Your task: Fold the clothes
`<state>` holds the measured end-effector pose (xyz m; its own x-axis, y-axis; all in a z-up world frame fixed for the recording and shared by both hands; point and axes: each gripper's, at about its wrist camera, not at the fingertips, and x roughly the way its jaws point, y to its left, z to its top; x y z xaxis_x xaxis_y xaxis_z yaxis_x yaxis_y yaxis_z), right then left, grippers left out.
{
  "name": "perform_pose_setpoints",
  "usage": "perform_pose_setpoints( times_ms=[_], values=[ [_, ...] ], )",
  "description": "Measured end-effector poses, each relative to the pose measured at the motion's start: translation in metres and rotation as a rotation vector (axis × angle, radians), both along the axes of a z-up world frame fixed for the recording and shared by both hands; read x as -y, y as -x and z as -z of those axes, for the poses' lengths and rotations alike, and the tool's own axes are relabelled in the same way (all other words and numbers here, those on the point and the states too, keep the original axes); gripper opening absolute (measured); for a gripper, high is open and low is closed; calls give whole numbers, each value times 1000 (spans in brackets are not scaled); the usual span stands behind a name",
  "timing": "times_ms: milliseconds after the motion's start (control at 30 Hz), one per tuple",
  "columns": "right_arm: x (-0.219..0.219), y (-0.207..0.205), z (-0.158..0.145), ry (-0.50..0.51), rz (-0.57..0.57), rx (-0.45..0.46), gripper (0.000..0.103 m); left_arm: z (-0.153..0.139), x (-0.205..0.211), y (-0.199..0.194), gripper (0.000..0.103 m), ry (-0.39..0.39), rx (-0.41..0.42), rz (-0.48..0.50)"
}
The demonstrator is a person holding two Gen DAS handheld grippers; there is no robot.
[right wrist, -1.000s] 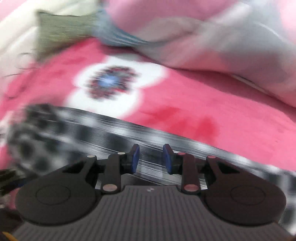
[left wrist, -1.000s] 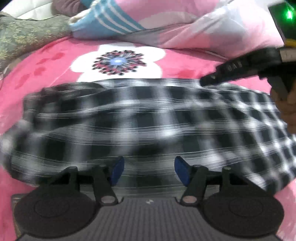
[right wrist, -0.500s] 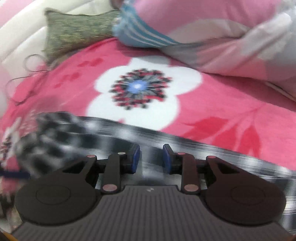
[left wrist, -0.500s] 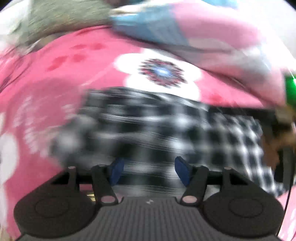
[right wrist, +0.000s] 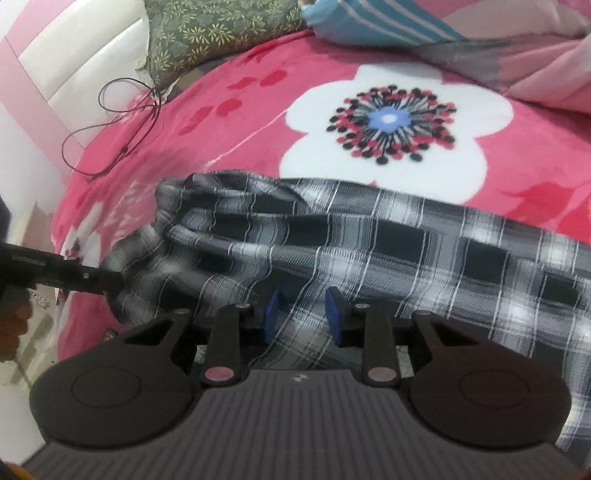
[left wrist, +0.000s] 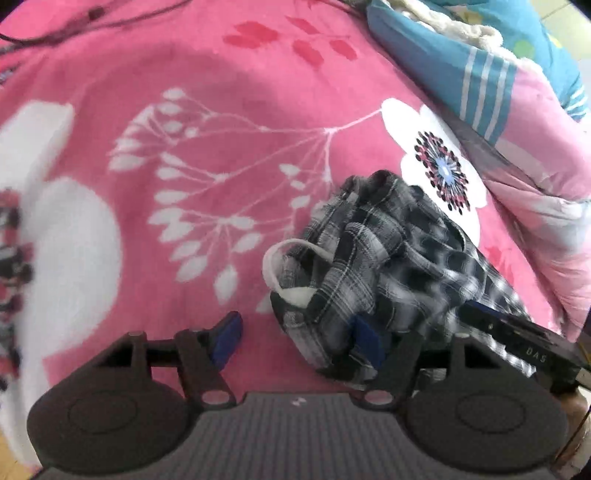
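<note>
A black-and-white plaid garment lies across the pink flowered blanket. Its bunched waistband end with a white drawstring shows in the left wrist view. My left gripper is open at that end; its right finger touches the cloth, its left finger is over bare blanket. It also shows at the left of the right wrist view. My right gripper is open, with plaid cloth lying between its blue pads. Its dark body shows in the left wrist view.
A pink, blue and grey quilt is heaped along the far right. A green patterned pillow and a white padded headboard stand at the back left. A thin dark cable loops on the blanket near the bed's left edge.
My left gripper has swung left, from over the middle of the garment to its bunched waistband end. My right gripper's jaws have widened slightly and the view has steadied.
</note>
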<state>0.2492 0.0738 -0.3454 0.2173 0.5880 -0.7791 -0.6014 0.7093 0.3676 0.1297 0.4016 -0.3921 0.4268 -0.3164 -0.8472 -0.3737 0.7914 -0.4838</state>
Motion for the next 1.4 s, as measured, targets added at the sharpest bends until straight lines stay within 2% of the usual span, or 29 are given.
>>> perform_pose_setpoints(
  times_ms=[233,333,567,633,700,800,867,1133,1267,1400],
  values=[
    [-2,1,10,6,25,-45,27,7,-18,-5,66,235,29,-15],
    [-2,1,11,4,31,-49,27,7,-15,-7,66,267,33,7],
    [-1,1,13,5,46,-64,28,20,-2,-21,63,226,28,37],
    [-1,2,14,8,47,-63,28,20,-1,-23,56,213,31,34],
    [0,4,14,10,51,-63,28,17,3,-22,41,158,27,53],
    [-1,5,13,11,54,-64,28,8,11,-22,27,104,40,75],
    [0,5,12,13,55,-62,29,1,18,-23,25,69,55,85],
    [20,13,3,2,75,-49,29,-42,45,-15,21,-38,130,40],
    [43,17,-4,-19,110,-43,29,-79,80,-16,21,-156,178,92],
    [77,22,-21,-65,151,-21,29,-117,133,-26,21,-246,239,212]
  ],
)
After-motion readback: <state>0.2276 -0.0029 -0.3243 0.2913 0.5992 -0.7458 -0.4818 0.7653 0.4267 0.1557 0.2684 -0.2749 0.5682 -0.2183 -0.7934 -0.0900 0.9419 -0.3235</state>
